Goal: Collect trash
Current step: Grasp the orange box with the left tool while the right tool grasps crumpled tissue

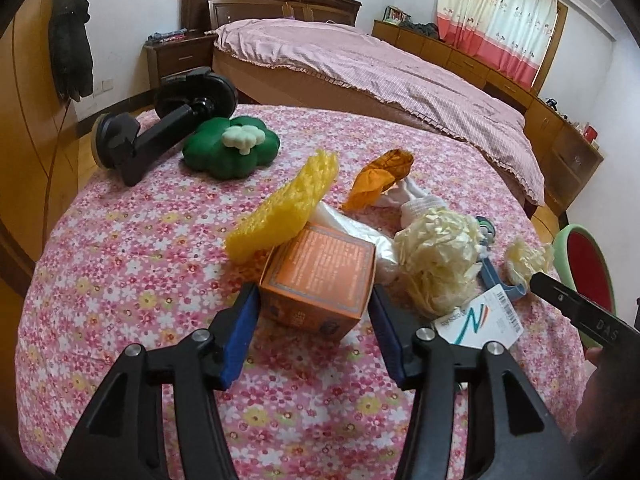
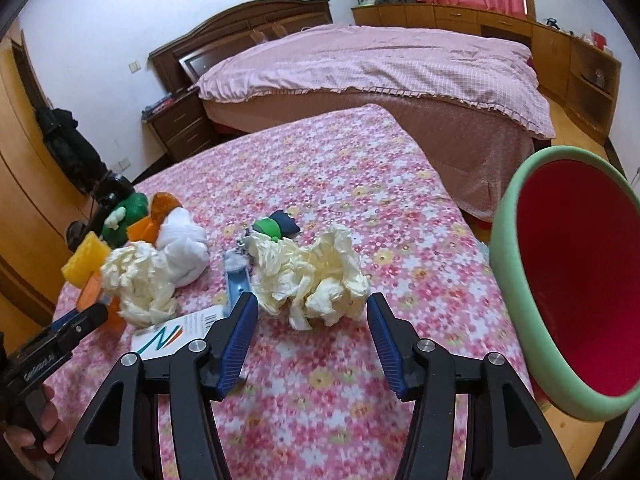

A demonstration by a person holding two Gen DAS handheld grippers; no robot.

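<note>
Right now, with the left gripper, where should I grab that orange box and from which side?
Grip the orange box across its two side walls, coming straight in from the near end. Those faces look flat and parallel, and the open left gripper already straddles them. The yellow foam net leans on its far top.

Pink floral tablecloth; orange carton; yellow foam net; cream crumpled paper; green-rimmed red bin; pink checked bedspread.

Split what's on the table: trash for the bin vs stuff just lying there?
Trash: orange box between left gripper fingers, crumpled paper before right gripper, yellow foam net.
Bin.
Lying about: green plush, black phone mount.
</note>
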